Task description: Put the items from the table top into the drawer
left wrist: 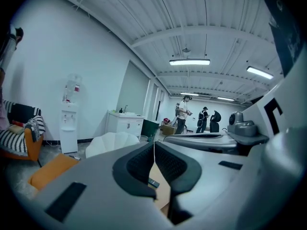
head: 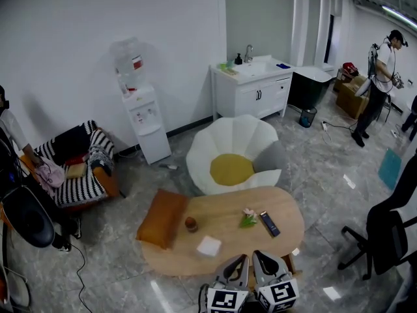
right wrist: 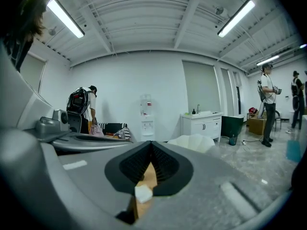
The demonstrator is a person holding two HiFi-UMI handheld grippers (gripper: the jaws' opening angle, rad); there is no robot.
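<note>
The white block (head: 209, 246) lies nearest on the wooden tabletop (head: 221, 212), just past the left tongs (head: 242, 259) and right tongs (head: 258, 255), both pressed together and empty, the brown cup (head: 191, 224), flower (head: 248, 218) and remote control (head: 269, 223) beyond, so I'd part one pair before reaching in.

Oval wooden table (head: 225, 204): four items on top, none touching.
- Small brown container (head: 191, 224): upright, left of centre.
- White square pad (head: 209, 246): flat, toward the near edge.
- Pink flower with green leaves (head: 247, 218): lying right of centre.
- Dark slim remote (head: 269, 223): flat, angled, just right of the flower.
</note>
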